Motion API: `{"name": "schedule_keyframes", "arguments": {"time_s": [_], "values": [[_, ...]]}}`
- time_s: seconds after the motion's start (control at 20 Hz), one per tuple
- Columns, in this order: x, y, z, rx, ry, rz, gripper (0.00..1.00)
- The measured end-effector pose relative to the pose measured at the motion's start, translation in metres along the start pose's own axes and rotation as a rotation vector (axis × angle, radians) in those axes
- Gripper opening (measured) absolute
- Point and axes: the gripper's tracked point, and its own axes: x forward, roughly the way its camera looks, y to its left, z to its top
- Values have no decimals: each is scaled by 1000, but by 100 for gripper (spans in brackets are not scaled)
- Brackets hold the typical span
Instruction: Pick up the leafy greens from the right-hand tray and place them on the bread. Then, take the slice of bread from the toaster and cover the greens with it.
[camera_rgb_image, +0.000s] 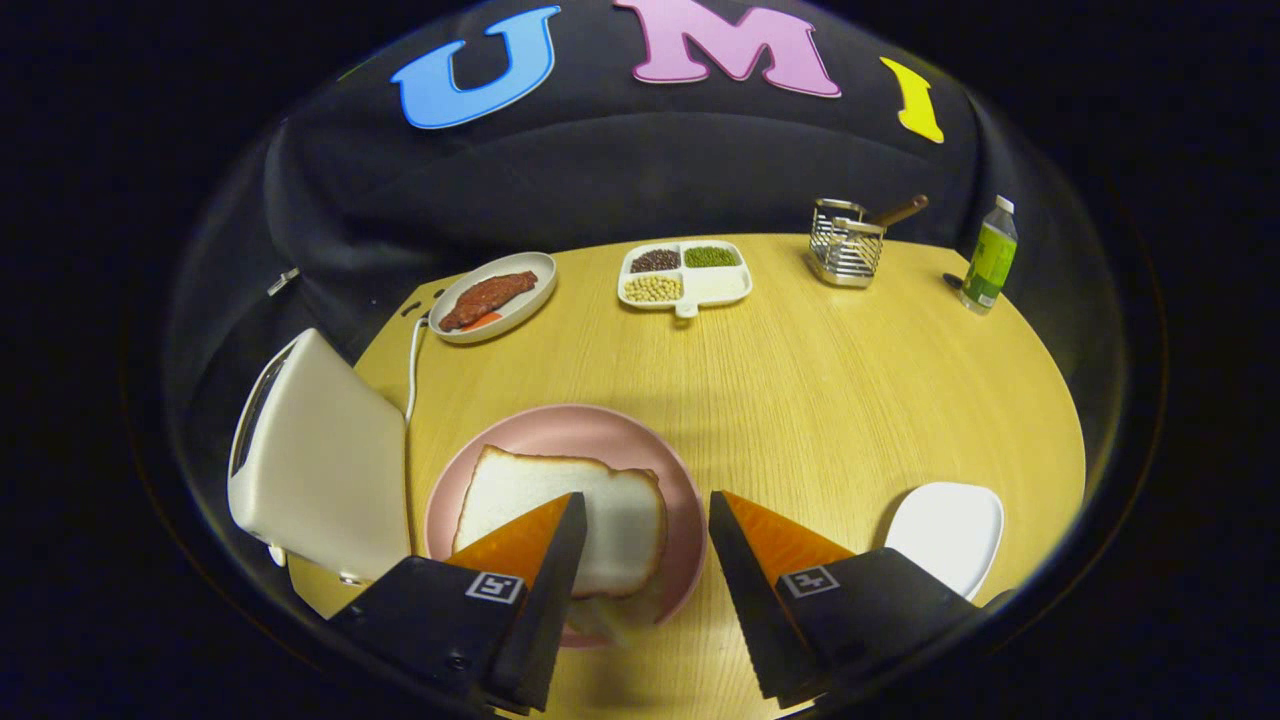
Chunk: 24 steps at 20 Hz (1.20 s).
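A: Step status?
B: Gripper (640, 520) hangs over the pink plate (560, 425), jaws apart, nothing between them. Bread slice (570, 510) lies on the plate, just ahead of the left finger. Pale leafy edge pokes out under its near side, blurry, so greens look covered.
A: Toaster?
B: White toaster (320, 455) left of the plate; can't tell if the slot still holds bread. White tray (950, 530) on the right looks bare.
A: Next?
B: Judging task near done. Lift clear of the desk (800, 400) without nudging the slice.
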Motion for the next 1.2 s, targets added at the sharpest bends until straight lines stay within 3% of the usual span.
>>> {"name": "schedule_keyframes", "arguments": {"time_s": [0.15,0.35,0.8,1.2], "values": [[-21,0,17,-57,-57,32,92],[-58,1,50,-79,-144,69,98],[-158,-19,143,-135,-352,124,98],[-225,-50,174,-225,-459,154,98]]}}
